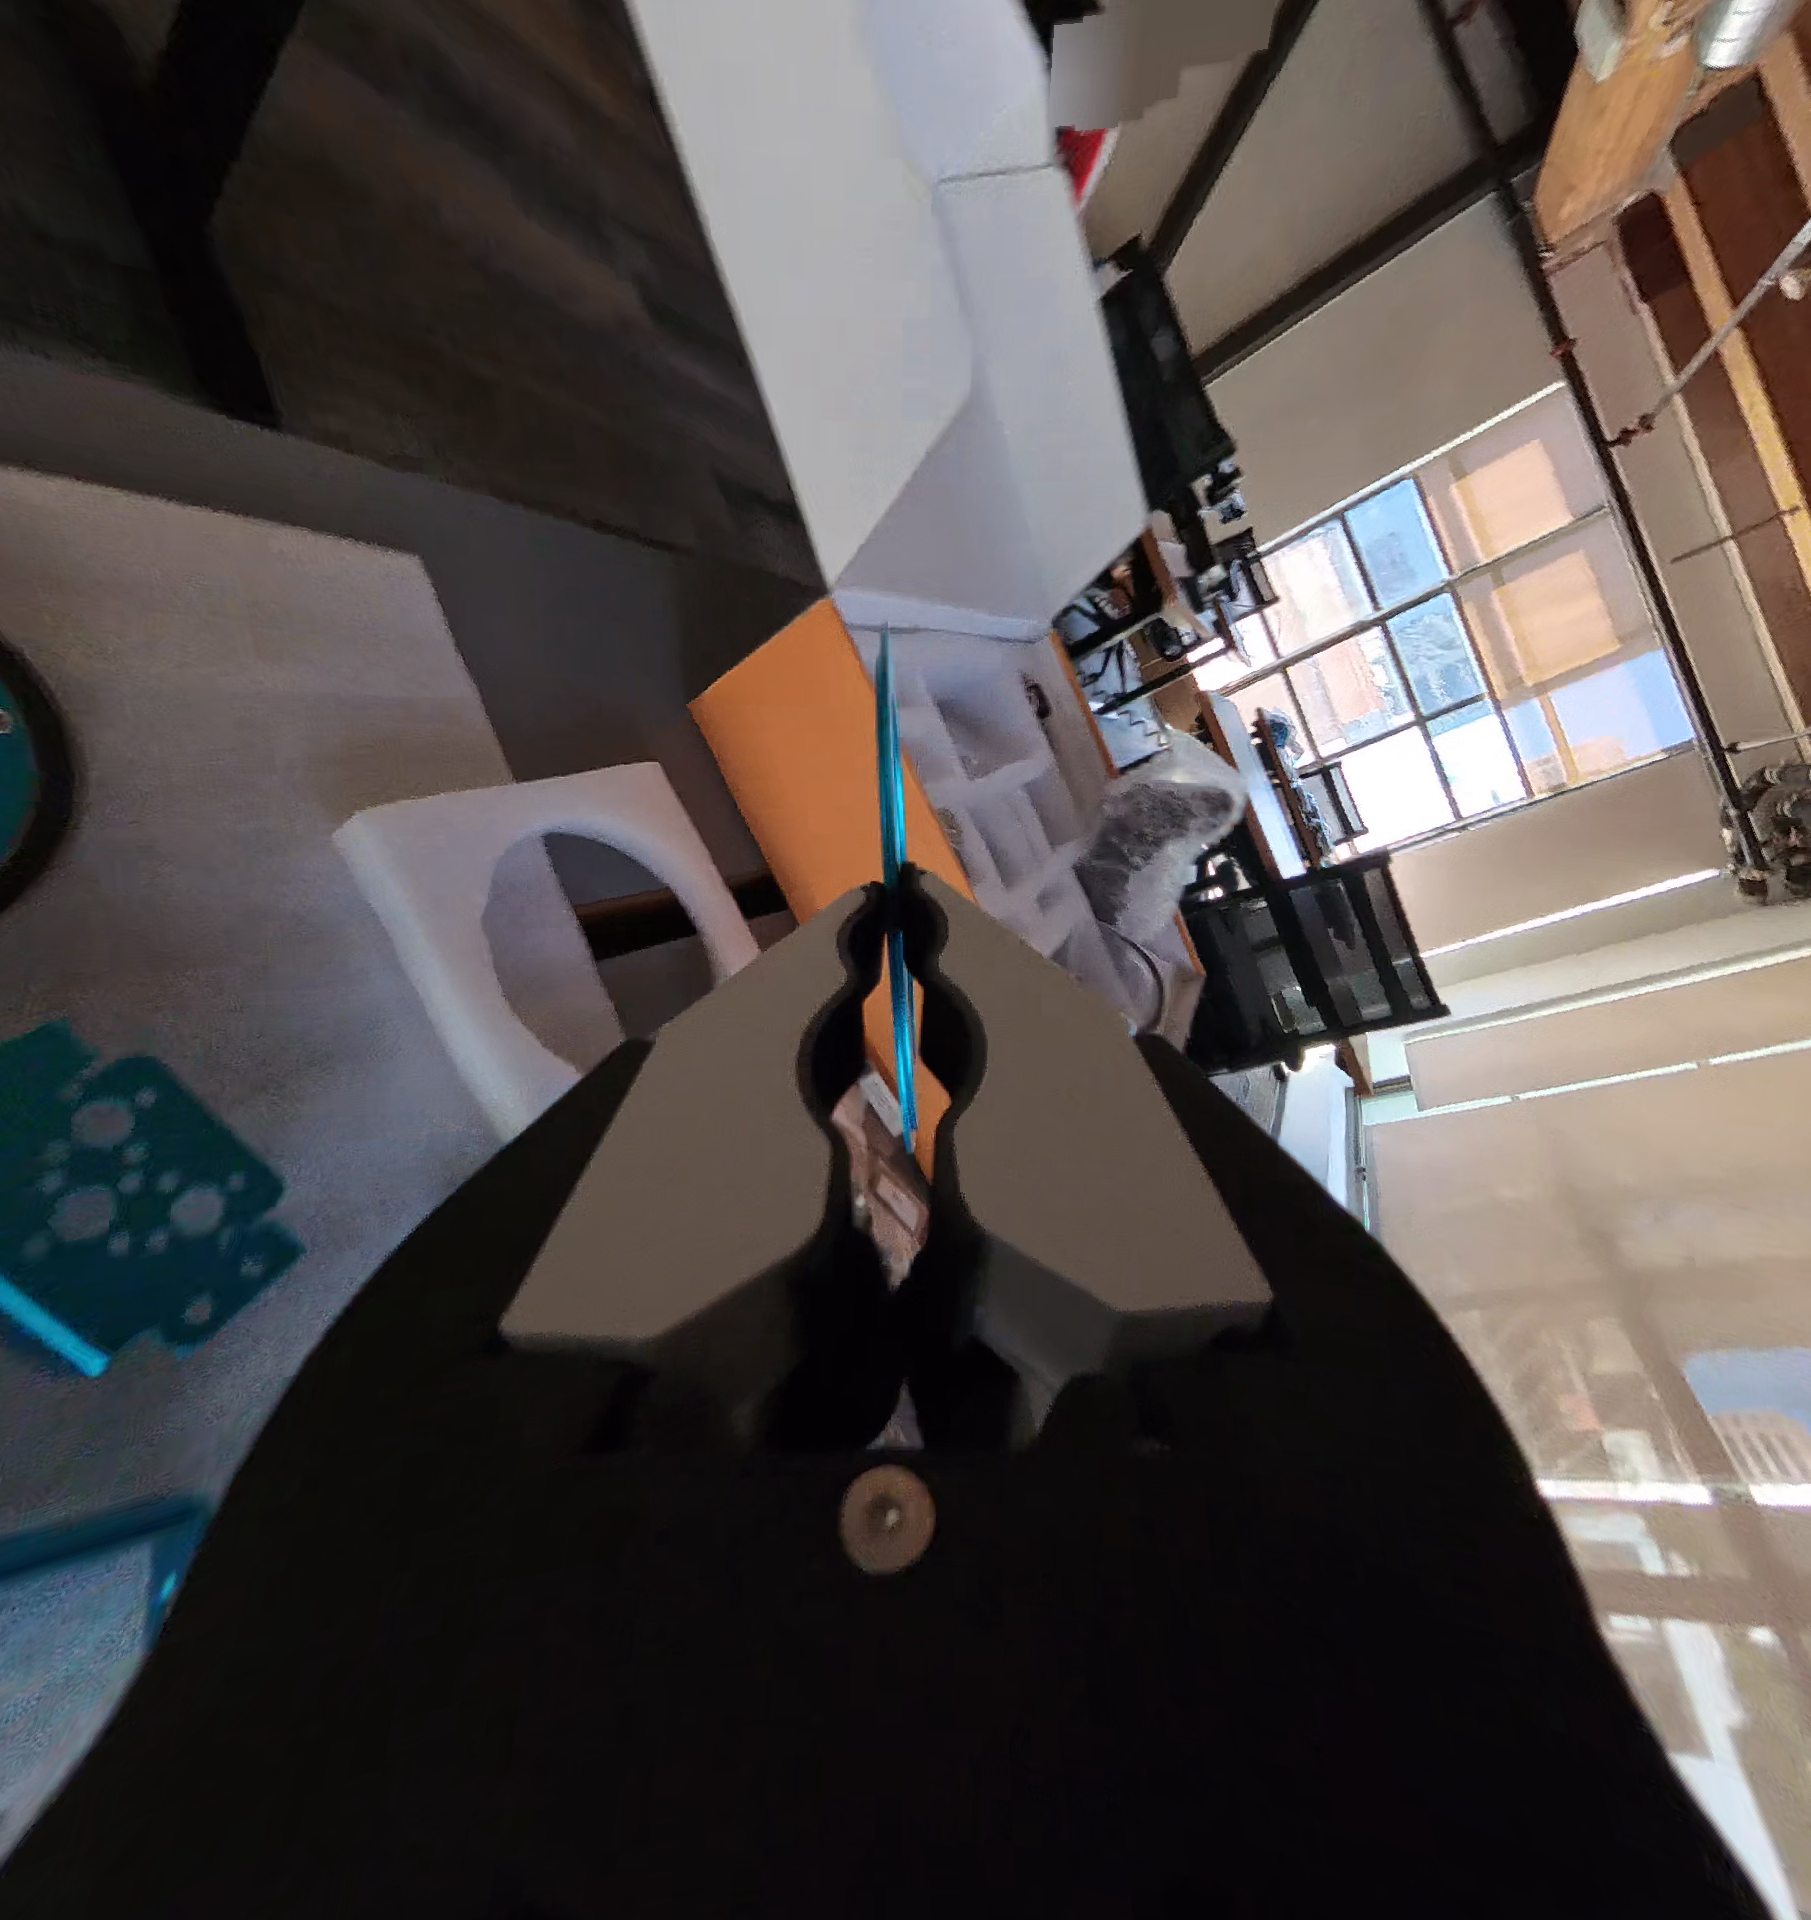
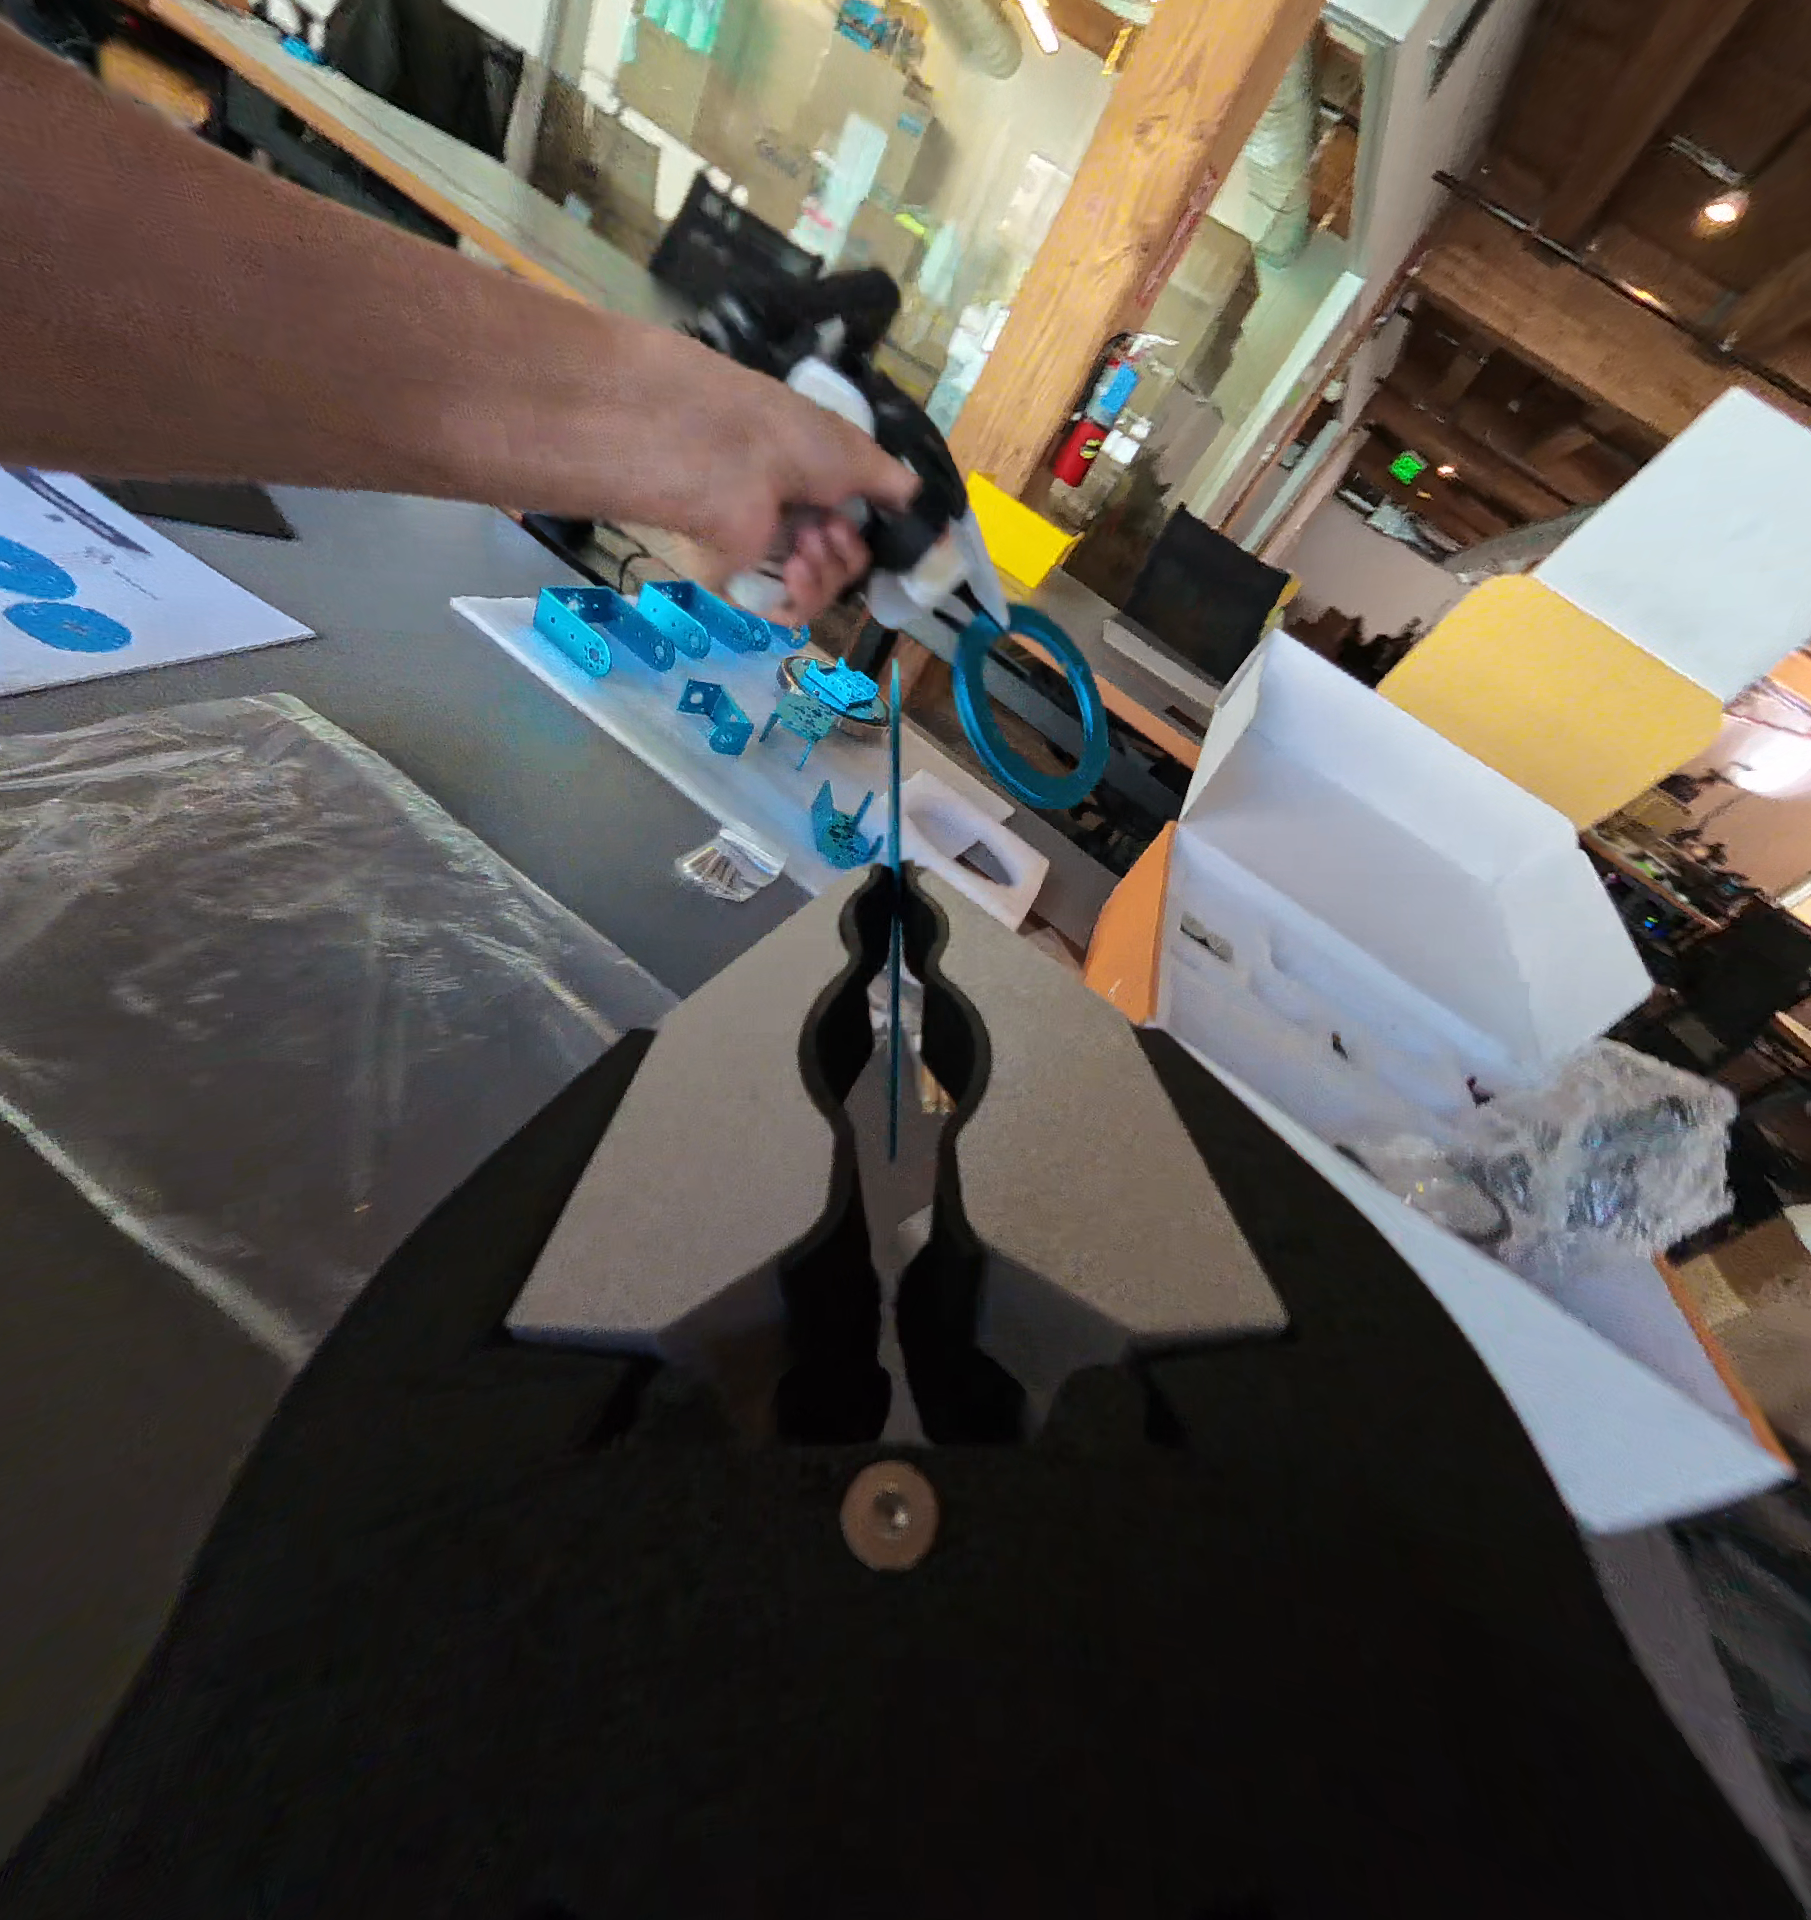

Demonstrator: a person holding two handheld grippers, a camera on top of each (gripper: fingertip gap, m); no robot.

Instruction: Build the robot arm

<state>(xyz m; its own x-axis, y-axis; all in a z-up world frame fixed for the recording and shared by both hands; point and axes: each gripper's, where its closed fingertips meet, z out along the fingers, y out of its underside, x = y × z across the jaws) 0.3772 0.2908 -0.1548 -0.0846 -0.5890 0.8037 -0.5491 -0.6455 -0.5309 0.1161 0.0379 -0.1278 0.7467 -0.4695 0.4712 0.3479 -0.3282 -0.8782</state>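
Note:
My left gripper point(image 1: 896, 896) is shut on a thin blue ring point(image 1: 888, 769), which I see edge-on in the left wrist view. The right wrist view shows that ring point(image 2: 1031, 707) face-on, hanging from the left gripper point(image 2: 979, 608) in a person's hand point(image 2: 735, 468) above the table's far edge. My right gripper point(image 2: 896, 878) is shut on a thin flat blue plate point(image 2: 894, 769), seen edge-on and standing upright out of the jaws. The plate sits just left of the ring, apart from it.
An open white and orange box point(image 2: 1400, 883) with bubble wrap point(image 2: 1566, 1153) stands at the right. Blue brackets point(image 2: 620, 634) lie on a white sheet, beside a white foam block point(image 2: 968, 842). Clear plastic film point(image 2: 205, 883) covers the left. A perforated teal plate point(image 1: 122, 1195) lies on foam. Tip to tip, the grippers are about 35 cm apart.

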